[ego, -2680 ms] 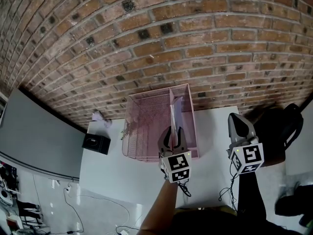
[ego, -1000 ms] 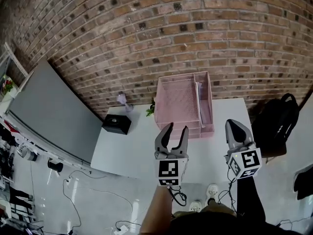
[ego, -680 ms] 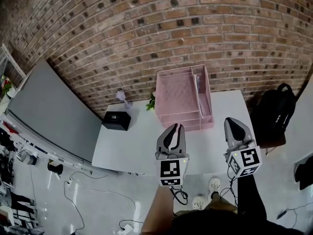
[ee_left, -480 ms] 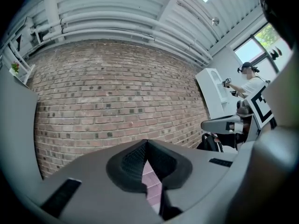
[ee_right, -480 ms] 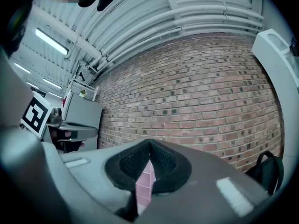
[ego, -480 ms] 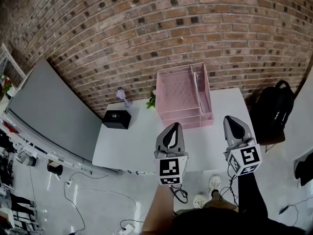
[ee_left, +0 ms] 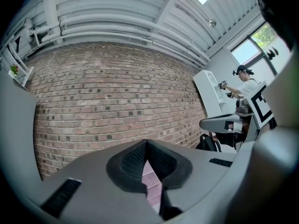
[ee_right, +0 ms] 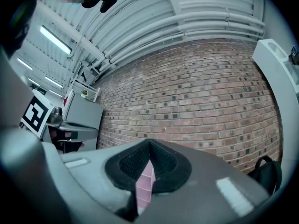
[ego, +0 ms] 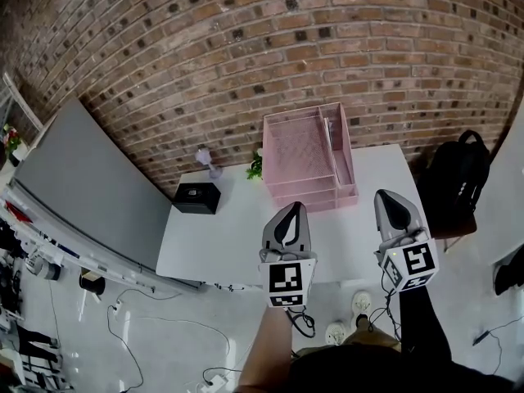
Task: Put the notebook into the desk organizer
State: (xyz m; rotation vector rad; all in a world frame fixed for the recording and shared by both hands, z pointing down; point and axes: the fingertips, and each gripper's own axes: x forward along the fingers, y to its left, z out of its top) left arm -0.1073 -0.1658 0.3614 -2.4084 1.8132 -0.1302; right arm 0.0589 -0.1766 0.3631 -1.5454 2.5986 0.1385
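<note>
Notebook stands in the organizer; both grippers are closed on nothing at the near side.
On the white table, a black box sits at the far left, with a small lilac object and a green plant against the brick wall. A black backpack is off to the right. Bare tabletop separates the left gripper and right gripper from the pink mesh desk organizer. The pale, thin notebook stands on edge in its narrow right compartment.
</note>
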